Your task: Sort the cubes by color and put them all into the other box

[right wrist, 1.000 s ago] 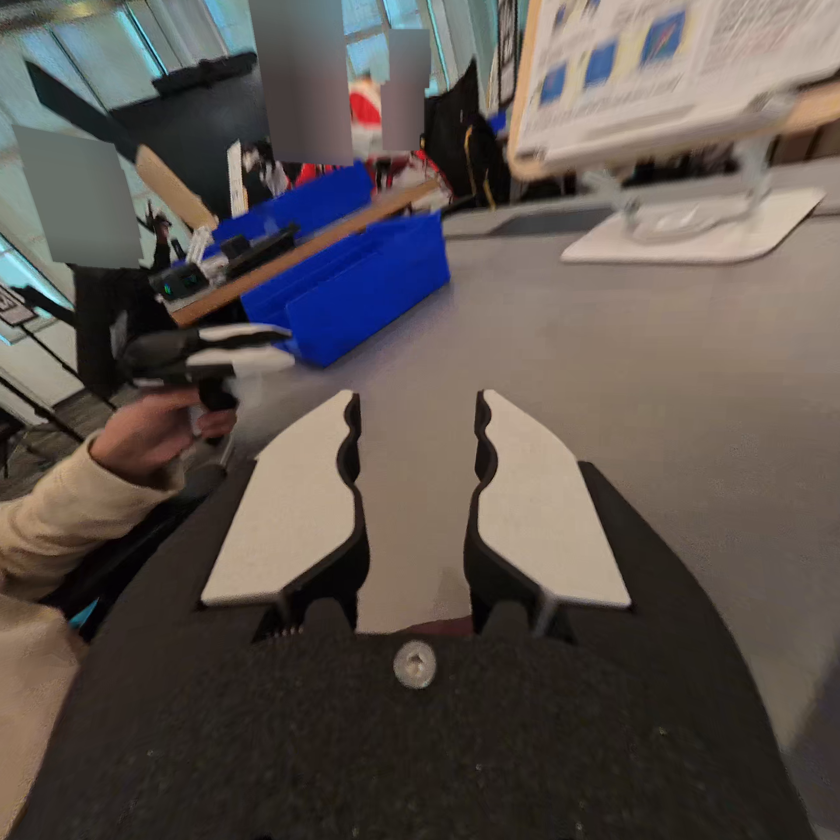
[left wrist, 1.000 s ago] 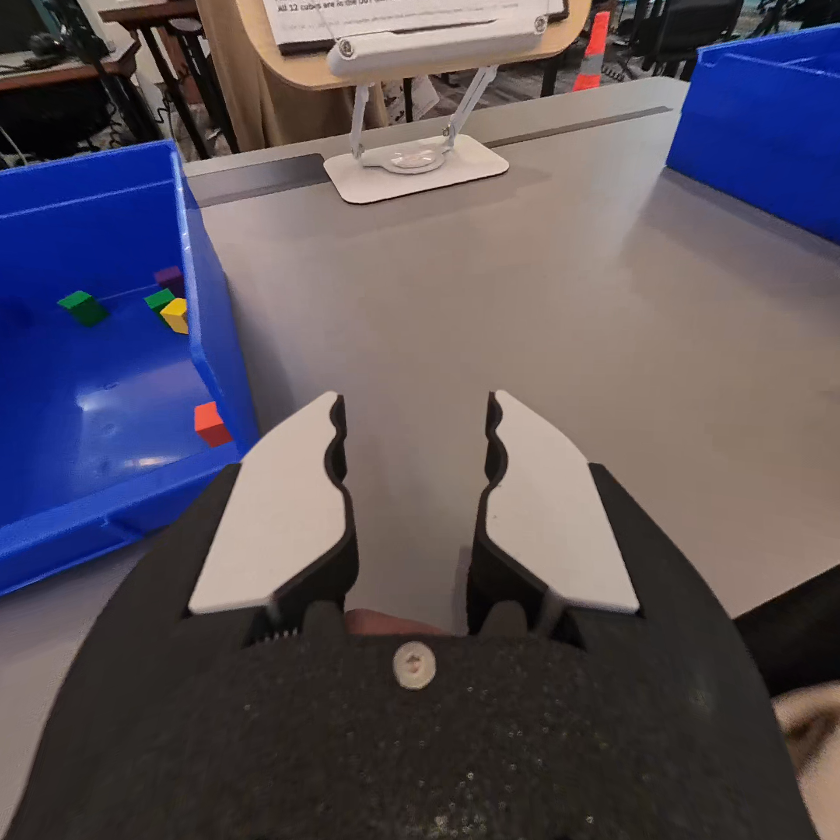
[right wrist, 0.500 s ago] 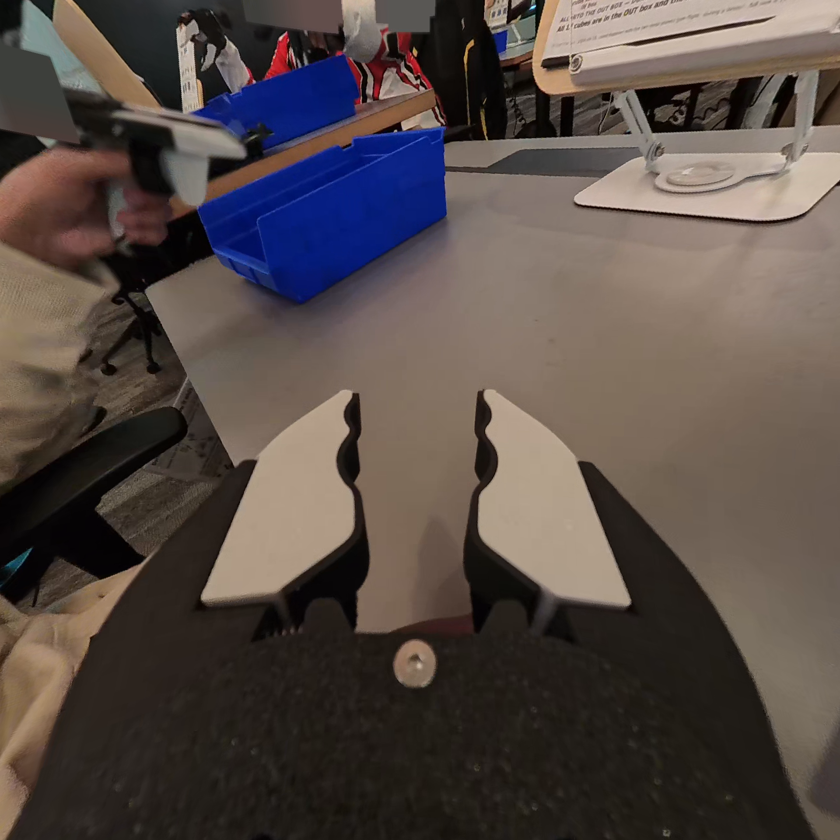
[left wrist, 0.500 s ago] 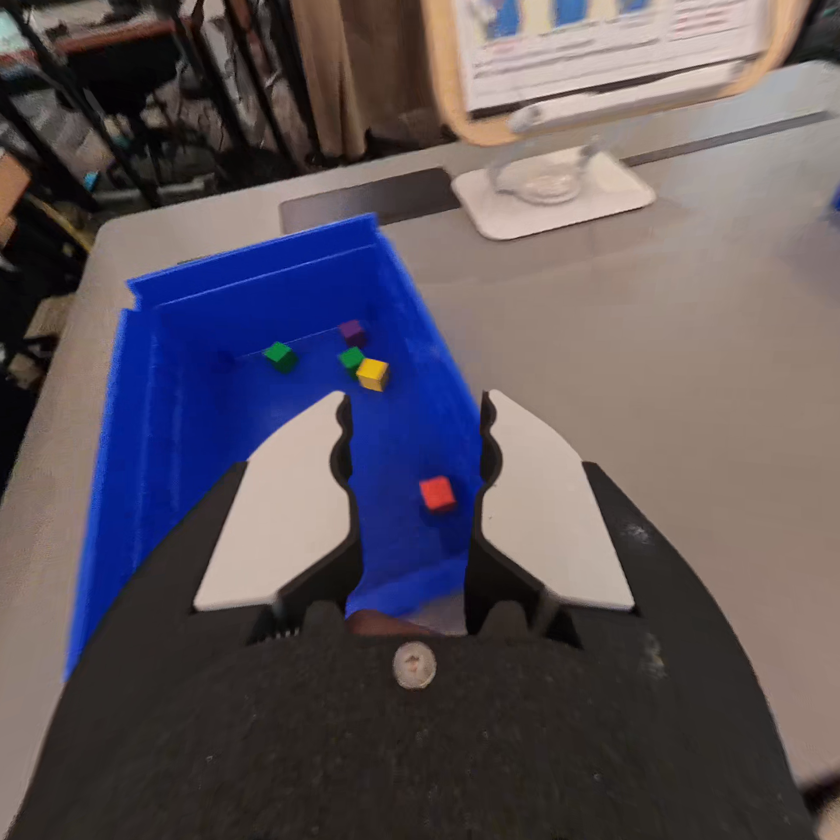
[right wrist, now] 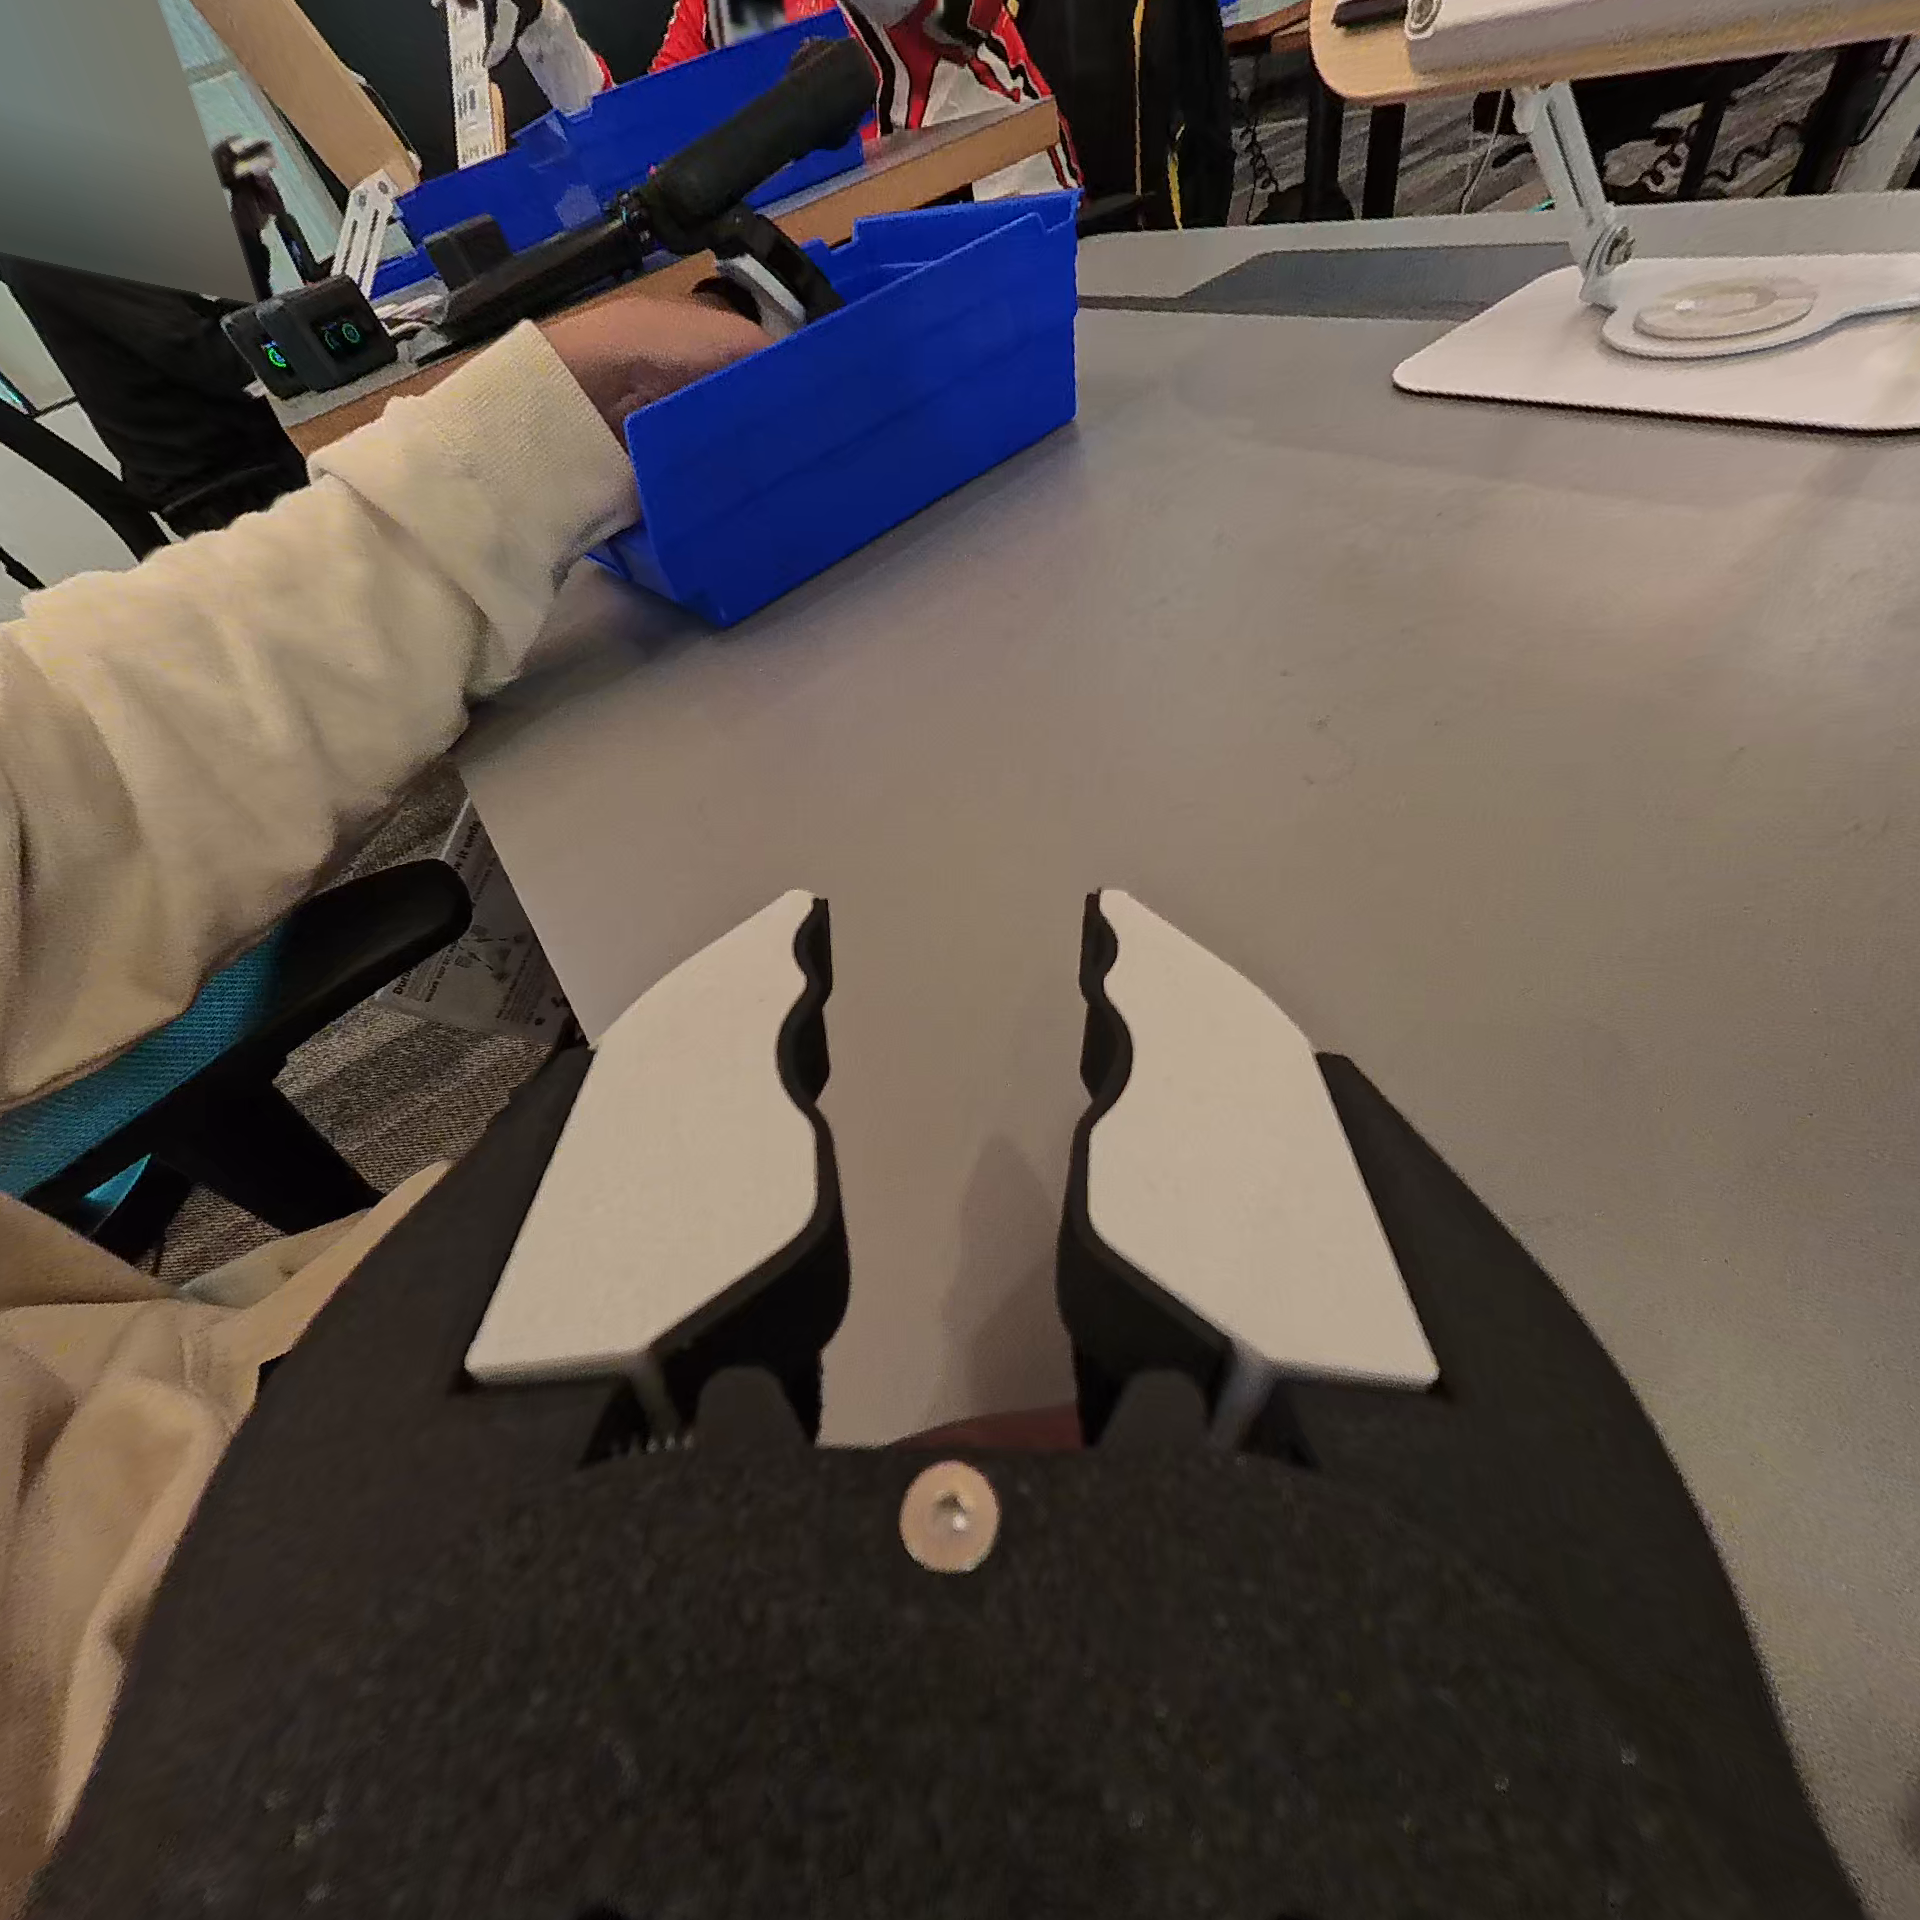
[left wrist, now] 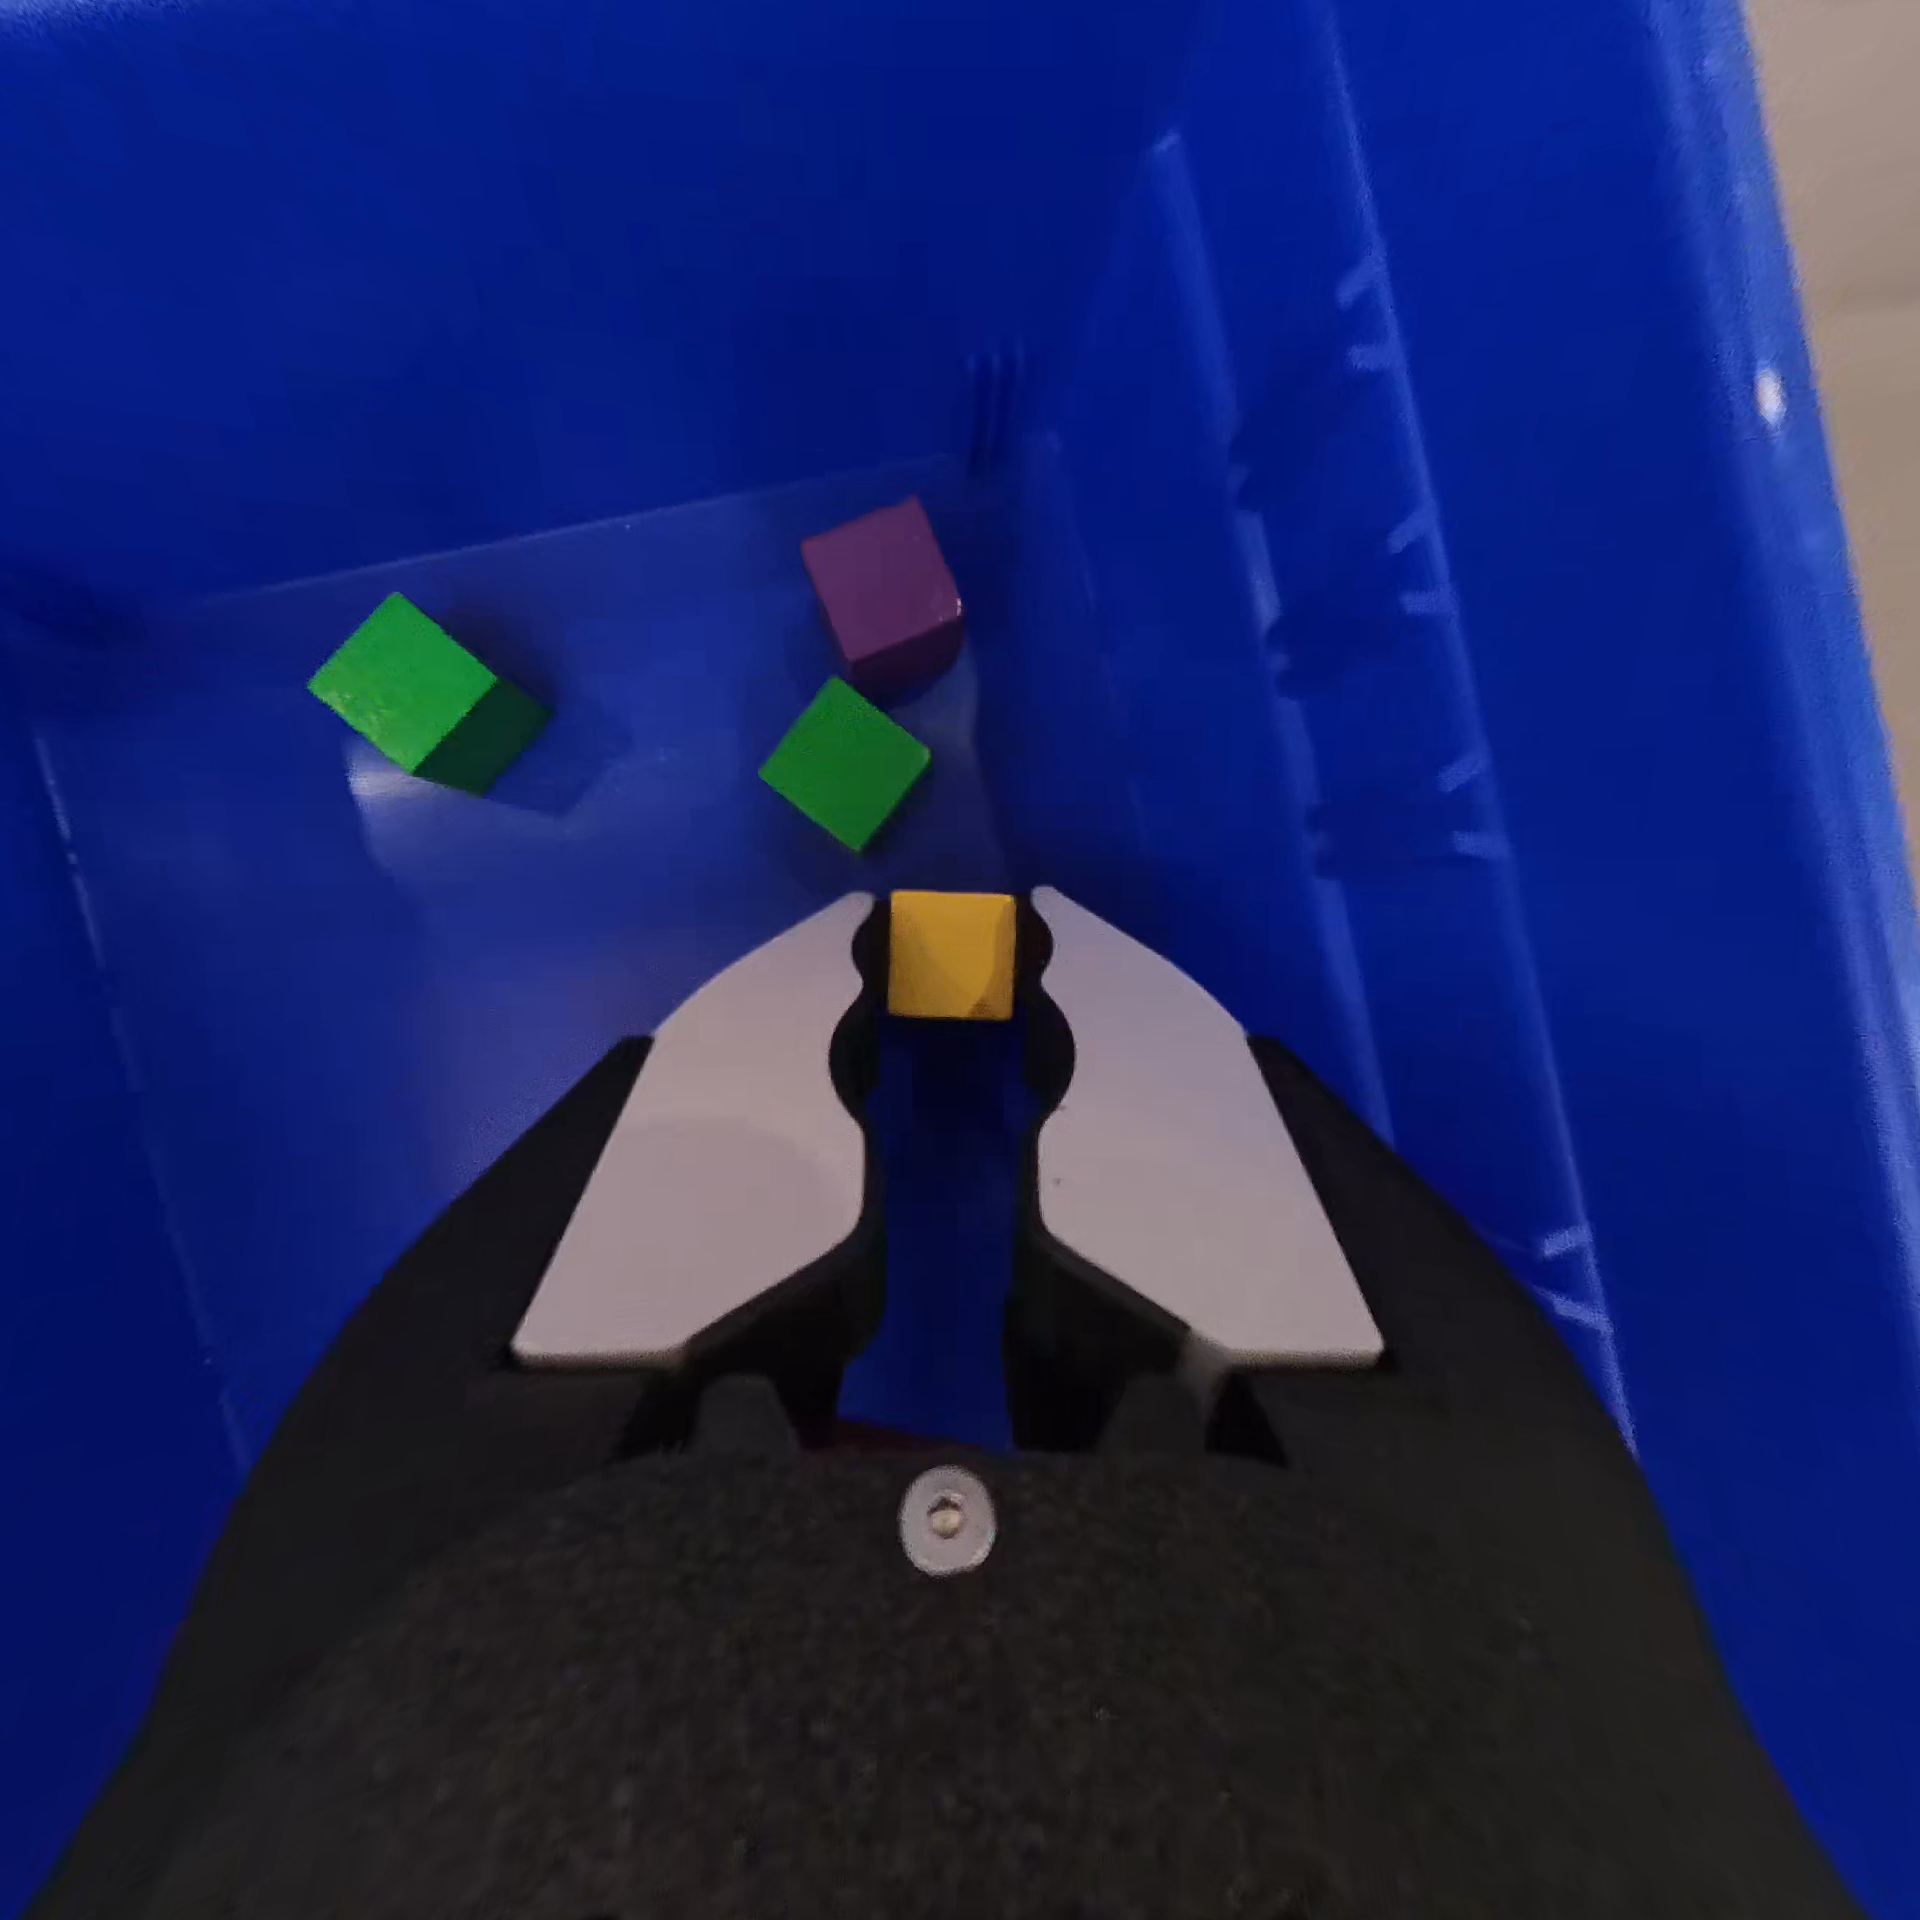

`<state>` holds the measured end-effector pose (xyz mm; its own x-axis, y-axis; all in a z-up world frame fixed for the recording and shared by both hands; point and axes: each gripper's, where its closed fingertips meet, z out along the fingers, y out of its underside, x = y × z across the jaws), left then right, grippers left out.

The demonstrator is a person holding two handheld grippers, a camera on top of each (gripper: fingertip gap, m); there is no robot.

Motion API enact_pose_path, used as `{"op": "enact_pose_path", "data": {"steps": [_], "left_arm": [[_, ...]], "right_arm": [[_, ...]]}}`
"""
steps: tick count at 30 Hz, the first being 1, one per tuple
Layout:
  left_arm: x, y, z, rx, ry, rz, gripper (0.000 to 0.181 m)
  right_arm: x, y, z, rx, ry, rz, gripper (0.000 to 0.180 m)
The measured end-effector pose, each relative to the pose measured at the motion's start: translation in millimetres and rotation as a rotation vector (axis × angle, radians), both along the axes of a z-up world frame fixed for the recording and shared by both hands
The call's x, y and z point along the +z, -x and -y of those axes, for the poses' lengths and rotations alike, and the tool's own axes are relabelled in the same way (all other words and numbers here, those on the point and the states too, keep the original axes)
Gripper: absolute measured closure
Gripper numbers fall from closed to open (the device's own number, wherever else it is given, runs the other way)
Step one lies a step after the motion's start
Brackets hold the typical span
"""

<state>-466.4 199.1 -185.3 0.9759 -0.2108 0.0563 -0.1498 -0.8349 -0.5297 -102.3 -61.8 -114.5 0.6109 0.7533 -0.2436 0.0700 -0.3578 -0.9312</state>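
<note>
While the left gripper (left wrist: 951,951) reaches down inside the blue bin (left wrist: 1351,623), its fingertips stand narrowed around a yellow cube (left wrist: 950,956) — both pads look to be touching the cube's side faces, though whether it is lifted off the bin floor cannot be told. Just beyond it lie a green cube (left wrist: 844,761), a purple cube (left wrist: 883,592) touching or almost touching that one near the bin's right wall, and a second green cube (left wrist: 426,691) well apart to the left.

As a judgement, the task is partway at best: at least four cubes remain in this bin, the yellow one only just taken, and the other box is not in view, so how many are already sorted there cannot be said.

A cube has no long axis; the yellow one sits square to the fingers, flat faces against the pads, one face toward the camera. The green cubes lie turned corner-on.

Across the grey table (right wrist: 1351,727), the right gripper (right wrist: 956,904) hangs with its fingers wide apart and nothing between them — idle, from the look of it.
</note>
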Motion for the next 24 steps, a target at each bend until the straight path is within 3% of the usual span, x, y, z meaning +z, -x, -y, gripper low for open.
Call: {"op": "enact_pose_path", "data": {"steps": [3, 6, 11, 14, 18, 24], "left_arm": [[3, 2, 9, -0.028, 0.018, 0.014, 0.158], [28, 2, 24, -0.081, -0.074, 0.081, 0.158], [124, -24, 78, -0.299, -0.505, 0.261, 0.158], [159, -47, 127, -0.429, -0.751, 0.254, 0.158], [157, -69, 174, -0.454, -0.891, 0.156, 0.158], [126, -95, 202, -0.565, -0.878, 0.065, 0.158]], "right_arm": [[1, -2, 1, 0.0, -0.002, 0.001, 0.134], [2, -7, -1, -0.016, -0.014, 0.009, 0.135], [15, -21, -8, -0.064, -0.028, -0.032, 0.137], [23, -30, -12, -0.098, -0.048, -0.046, 0.137], [24, -36, -19, -0.129, -0.047, -0.063, 0.139], [10, -27, -27, -0.108, 0.058, -0.128, 0.139]]}}
